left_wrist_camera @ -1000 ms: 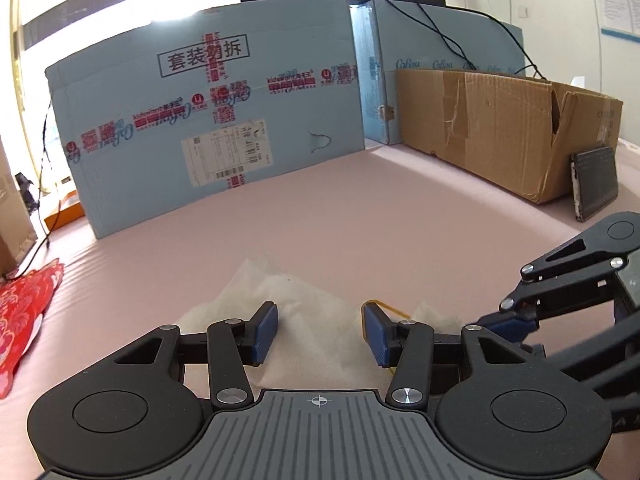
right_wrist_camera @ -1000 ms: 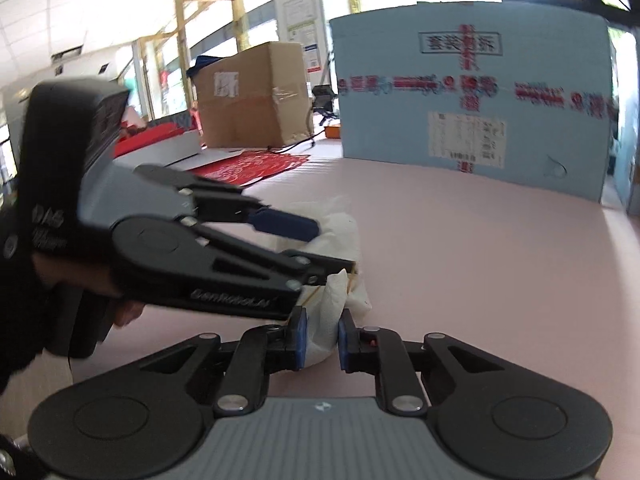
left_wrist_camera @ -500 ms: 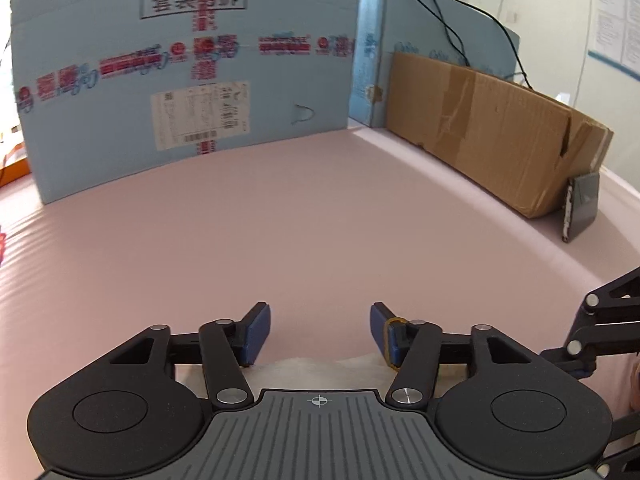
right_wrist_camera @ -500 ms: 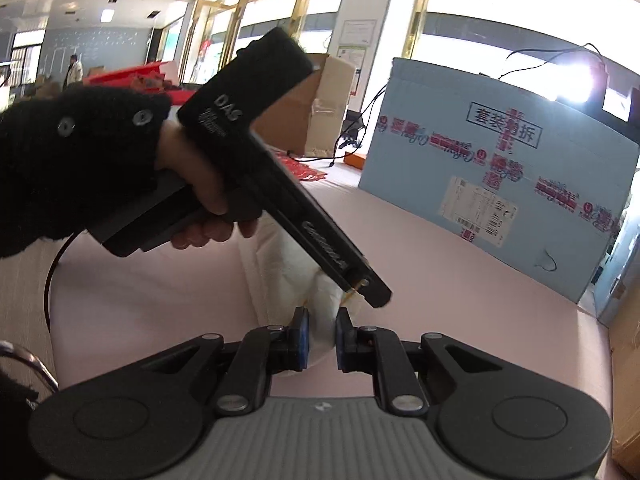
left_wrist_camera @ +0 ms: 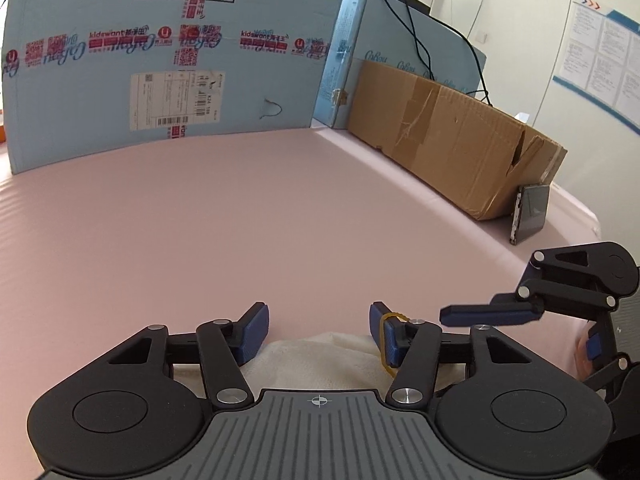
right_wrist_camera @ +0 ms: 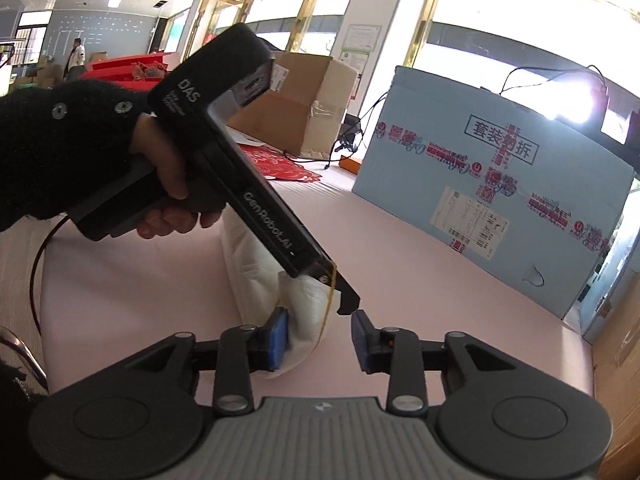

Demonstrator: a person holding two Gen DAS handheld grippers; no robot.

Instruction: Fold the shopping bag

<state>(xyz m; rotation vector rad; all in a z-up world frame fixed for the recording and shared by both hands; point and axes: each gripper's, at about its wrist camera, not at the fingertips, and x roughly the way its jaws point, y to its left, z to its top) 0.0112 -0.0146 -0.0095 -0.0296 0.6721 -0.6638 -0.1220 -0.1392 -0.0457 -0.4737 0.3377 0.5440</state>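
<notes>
Comparing with half a second ago, the clearest change is in the right claw (right_wrist_camera: 320, 338): its blue pads were then almost pressed together on the white fabric, and now they stand apart with nothing between them. The cloth only touches the inner side of one pad (right_wrist_camera: 278, 336). So the right claw has let go of the shopping bag (right_wrist_camera: 272, 280).

The bag lies on the pink tabletop (right_wrist_camera: 400, 264), a soft, crumpled white piece that runs from under the person's hand (right_wrist_camera: 168, 184) down to the near edge of the tabletop. In the left wrist view only a small part of the bag (left_wrist_camera: 316, 364) shows, low between the fingers and close to the camera.

The left claw (left_wrist_camera: 318, 326) is wide open too and holds nothing; this is the same as before. A yellow rubber band (left_wrist_camera: 386, 340) sits around one of its fingers. In the right wrist view the tip of the left claw (right_wrist_camera: 344, 300) points down at the bag, just above the fabric near the open right claw.

For the task, the release probably means that one fold or one pull has been finished and a new grasp will be looked for. How many folds the bag already has cannot be told, because most of it is hidden behind the tool and the hand. The blue box (left_wrist_camera: 160, 60) at the far end of the tabletop is well apart from the bag.
</notes>
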